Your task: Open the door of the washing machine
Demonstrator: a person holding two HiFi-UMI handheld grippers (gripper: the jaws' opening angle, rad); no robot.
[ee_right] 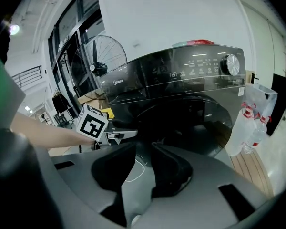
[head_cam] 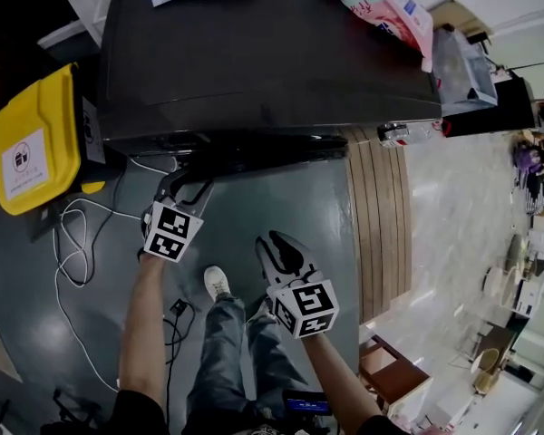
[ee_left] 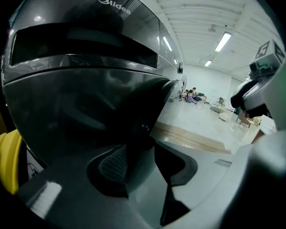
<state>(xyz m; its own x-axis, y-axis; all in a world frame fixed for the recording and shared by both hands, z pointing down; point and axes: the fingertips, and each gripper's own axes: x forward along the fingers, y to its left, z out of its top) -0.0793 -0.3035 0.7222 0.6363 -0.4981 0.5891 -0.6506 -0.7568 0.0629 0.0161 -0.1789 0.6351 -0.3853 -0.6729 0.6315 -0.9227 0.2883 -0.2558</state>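
The black front-loading washing machine (head_cam: 254, 53) fills the top of the head view, and its round dark door (head_cam: 254, 152) bulges out from the front. My left gripper (head_cam: 177, 181) reaches up to the door's left edge. In the left gripper view that gripper (ee_left: 142, 147) has the door's rim (ee_left: 148, 113) running down between its jaws. The rim lies close against the left pad (ee_left: 112, 166), and a gap remains on the right side. My right gripper (head_cam: 272, 243) hangs lower over the floor, apart from the door (ee_right: 190, 123), with its jaws (ee_right: 144, 149) parted and nothing between them.
A yellow bin (head_cam: 36, 139) stands left of the machine, with white cable (head_cam: 72, 243) looped on the floor beside it. A wooden strip (head_cam: 381, 225) runs along the right. A plastic bag of bottles (ee_right: 250, 123) sits right of the machine. My shoe (head_cam: 217, 282) is below the door.
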